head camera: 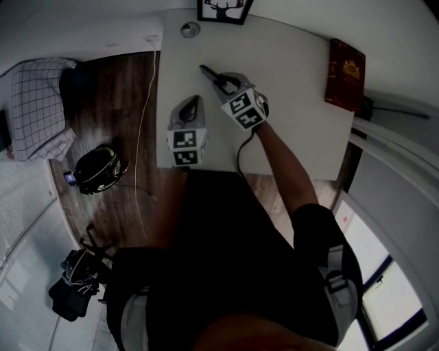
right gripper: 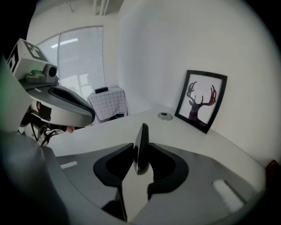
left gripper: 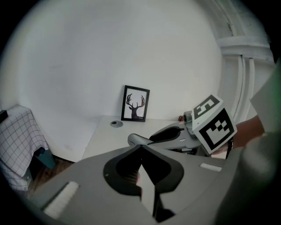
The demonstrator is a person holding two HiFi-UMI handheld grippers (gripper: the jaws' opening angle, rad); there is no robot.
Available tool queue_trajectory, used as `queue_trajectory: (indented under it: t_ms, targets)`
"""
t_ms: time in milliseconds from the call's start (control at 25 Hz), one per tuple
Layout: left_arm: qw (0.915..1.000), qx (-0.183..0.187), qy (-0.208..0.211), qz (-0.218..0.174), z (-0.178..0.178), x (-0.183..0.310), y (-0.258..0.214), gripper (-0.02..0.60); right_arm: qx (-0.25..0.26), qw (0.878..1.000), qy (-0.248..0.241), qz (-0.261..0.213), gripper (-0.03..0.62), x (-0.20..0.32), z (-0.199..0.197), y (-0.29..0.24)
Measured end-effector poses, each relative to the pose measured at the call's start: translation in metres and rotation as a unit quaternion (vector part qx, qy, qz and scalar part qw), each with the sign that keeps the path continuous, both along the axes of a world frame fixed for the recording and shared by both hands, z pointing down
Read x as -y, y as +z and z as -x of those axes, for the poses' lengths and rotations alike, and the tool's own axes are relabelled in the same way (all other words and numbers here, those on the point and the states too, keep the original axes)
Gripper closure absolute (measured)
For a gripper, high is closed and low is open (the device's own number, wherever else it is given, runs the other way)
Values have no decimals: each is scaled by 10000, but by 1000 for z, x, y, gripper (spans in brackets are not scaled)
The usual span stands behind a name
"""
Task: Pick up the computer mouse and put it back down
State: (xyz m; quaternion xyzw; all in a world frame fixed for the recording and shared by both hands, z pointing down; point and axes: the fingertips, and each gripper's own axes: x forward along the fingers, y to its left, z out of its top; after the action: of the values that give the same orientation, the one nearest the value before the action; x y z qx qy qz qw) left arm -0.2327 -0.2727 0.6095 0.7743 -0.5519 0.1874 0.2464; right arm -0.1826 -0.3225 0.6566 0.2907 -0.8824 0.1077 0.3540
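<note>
nearest the person, farthest from the deer picture (head camera: pixel 223 10), the left claw (left gripper: pixel 140 151) is hanging closed and empty over the worktop (head camera: pixel 295 103). closer to the picture, the right claw (right gripper: pixel 141 151) is clamping the slim black computer mouse (right gripper: pixel 142 132) edge-on. the grasp seems made; any lifting and the setting down are remaining.

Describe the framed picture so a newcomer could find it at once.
Start at the white desk and go to its far edge by the wall. The framed picture stands there, next to a small round grey disc. Its black frame and antlered deer silhouette set it apart from the disc and the dark red book at the desk's right edge.
</note>
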Motion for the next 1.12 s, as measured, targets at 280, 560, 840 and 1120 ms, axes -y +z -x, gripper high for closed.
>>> queue_trajectory:
  t_ms: [280,560,840,1120]
  targets:
    - [10000,3,65,-48,-12,-1,-6,580,346,9985,365,-227,468,-4,-21,-29]
    - [9995,-12,223,-226,-35,-3,-23,580,595,9927,846,-617,468,-16,-53,-64]
    - [9978,-64,458,-472,-68,-12,-47,580,799,9841,1232,-998,468,-35,-86,-103]
    - [9938,-178,728,-824,-108,-27,-76,580,861,9707,1480,-1687,468,-60,-124,-157]
